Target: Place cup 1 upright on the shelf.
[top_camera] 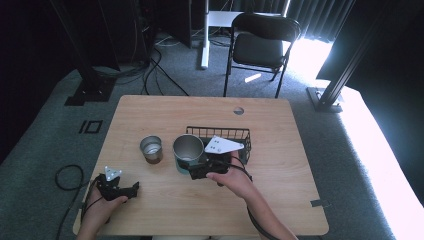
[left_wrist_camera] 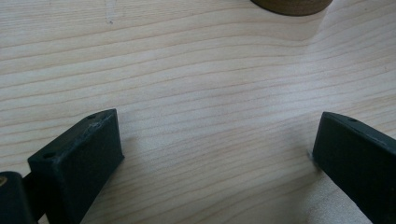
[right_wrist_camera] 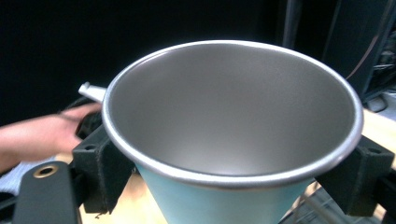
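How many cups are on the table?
2. A small metal cup stands left of the middle of the table. A bigger teal cup stands beside the wire basket, between the right gripper jaws. None seems hidden.

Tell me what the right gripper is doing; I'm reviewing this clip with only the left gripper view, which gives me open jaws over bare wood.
Observer: The right gripper has its jaws on either side of a teal cup with a steel interior, just under the rim.
Operator: Anything in that cup?
Observer: No, the right gripper view looks straight into it and it is empty.
Operator: What is the brown edge at the top of my view?
Observer: Probably the small metal cup, standing on the table ahead of the left gripper.
Operator: Anything else on the table?
Observer: A black wire basket behind the teal cup.
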Motion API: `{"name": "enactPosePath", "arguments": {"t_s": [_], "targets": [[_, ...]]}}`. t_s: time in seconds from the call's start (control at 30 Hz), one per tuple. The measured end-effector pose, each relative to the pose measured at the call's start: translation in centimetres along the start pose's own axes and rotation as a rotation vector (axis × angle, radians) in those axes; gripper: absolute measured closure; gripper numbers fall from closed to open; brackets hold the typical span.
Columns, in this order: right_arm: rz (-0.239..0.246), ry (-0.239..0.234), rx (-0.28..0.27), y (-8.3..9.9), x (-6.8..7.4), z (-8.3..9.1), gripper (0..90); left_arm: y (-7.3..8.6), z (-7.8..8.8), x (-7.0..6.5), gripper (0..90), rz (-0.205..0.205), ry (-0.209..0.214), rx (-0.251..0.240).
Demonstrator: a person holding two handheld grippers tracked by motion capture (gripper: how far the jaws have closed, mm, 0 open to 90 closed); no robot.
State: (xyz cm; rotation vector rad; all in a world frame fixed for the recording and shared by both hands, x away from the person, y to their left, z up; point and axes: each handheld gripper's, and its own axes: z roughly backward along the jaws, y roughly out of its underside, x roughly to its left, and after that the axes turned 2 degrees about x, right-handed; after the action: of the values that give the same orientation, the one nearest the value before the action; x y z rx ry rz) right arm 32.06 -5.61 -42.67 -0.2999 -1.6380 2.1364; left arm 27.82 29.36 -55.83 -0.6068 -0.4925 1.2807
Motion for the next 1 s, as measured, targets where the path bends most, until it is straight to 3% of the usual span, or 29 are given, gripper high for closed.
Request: {"name": "enactPosePath", "arguments": {"t_s": [0.2, 0.47, 1.0], "targets": [[-0.004, 0.064, -0.035, -1.3, -1.0, 0.9, 14.4, 0.0, 0.0, 0.0, 2.1, 0.000, 0.000, 0.000], [-0.010, 0.196, -0.059, -2.2, -2.6, 2.1, 14.3, 0.0, 0.0, 0.0, 2.1, 0.000, 0.000, 0.000], [-0.058, 0.431, -0.063, -1.0, -6.6, 3.6, 14.3, 0.0, 0.0, 0.0, 2.1, 0.000, 0.000, -0.001]]}}
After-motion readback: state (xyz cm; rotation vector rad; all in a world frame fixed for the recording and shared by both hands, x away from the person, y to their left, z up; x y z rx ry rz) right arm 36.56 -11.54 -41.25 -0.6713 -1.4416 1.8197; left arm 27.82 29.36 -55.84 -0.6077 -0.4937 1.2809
